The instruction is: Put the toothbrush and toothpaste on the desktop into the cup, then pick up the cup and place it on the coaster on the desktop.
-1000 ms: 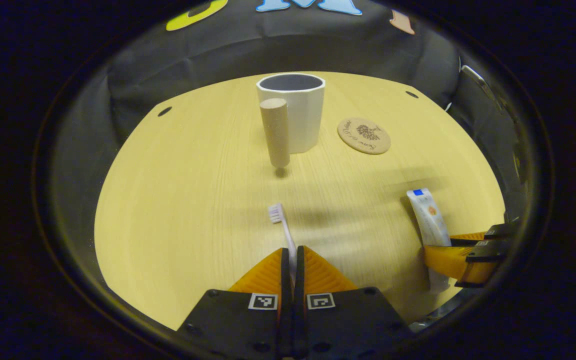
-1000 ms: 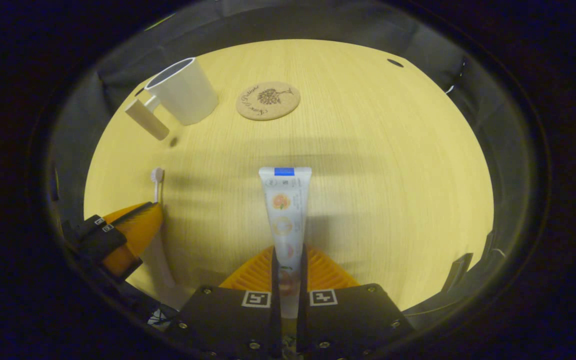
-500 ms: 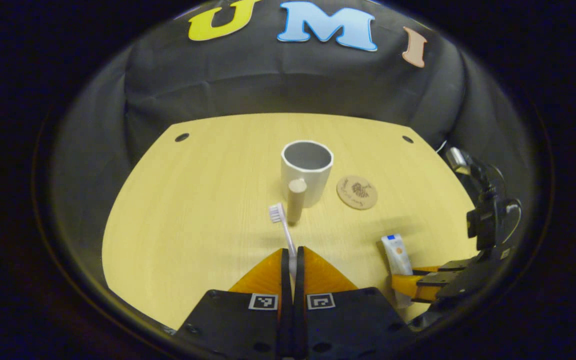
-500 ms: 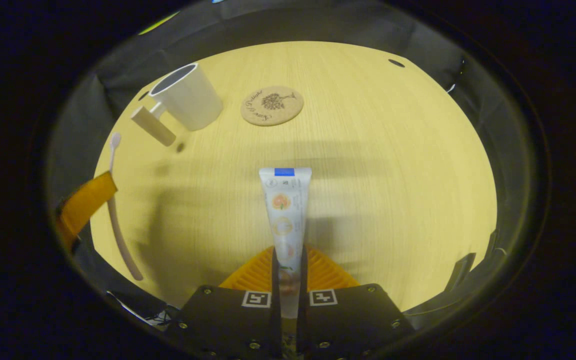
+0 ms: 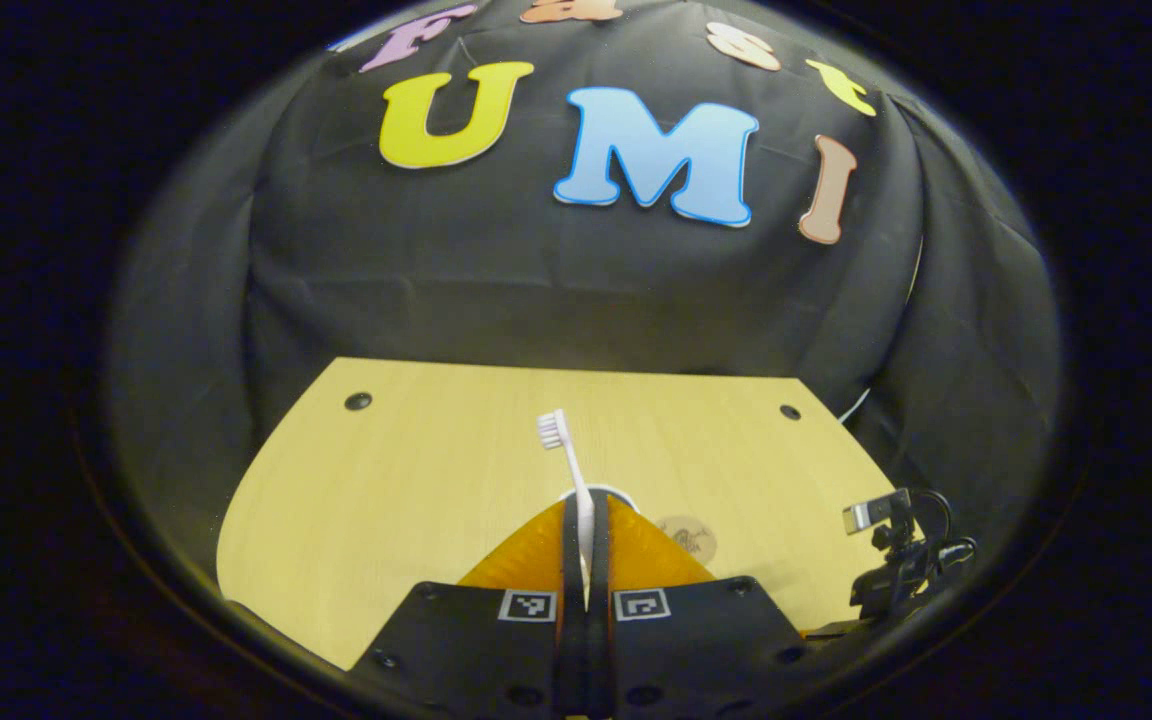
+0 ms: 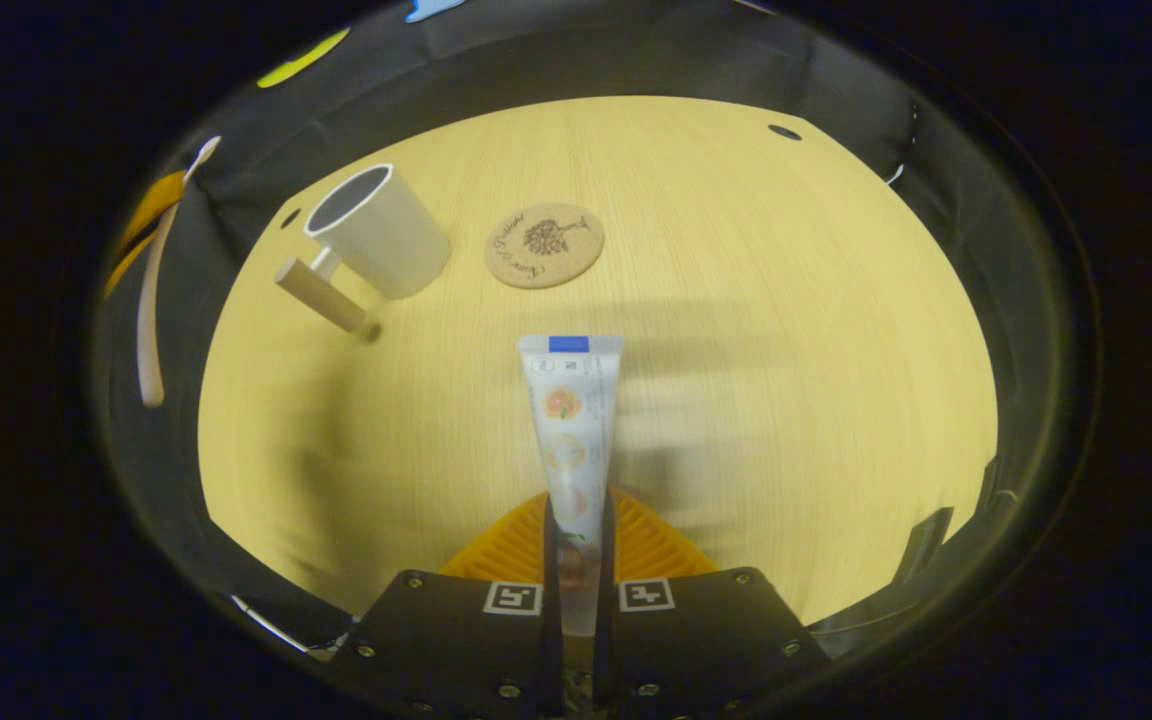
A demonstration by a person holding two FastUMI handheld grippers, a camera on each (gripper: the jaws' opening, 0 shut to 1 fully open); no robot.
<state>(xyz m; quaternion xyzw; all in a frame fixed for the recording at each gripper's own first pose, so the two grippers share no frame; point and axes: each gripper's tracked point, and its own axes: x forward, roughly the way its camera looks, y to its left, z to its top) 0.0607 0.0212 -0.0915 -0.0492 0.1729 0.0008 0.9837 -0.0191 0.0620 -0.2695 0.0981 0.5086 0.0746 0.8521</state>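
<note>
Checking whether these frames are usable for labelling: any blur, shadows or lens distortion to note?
Left gripper view: fisheye bends the pale wooden desktop; the white toothbrush is sharp. Right gripper view: the white orange-printed toothpaste tube is sharp, soft shadow bands cross the desktop, the white cup leans from distortion, and the toothbrush is smeared at the left edge.

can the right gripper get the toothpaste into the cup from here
Probably yes: the right gripper is shut on the toothpaste, the cup stands open and bare table lies between.
</note>
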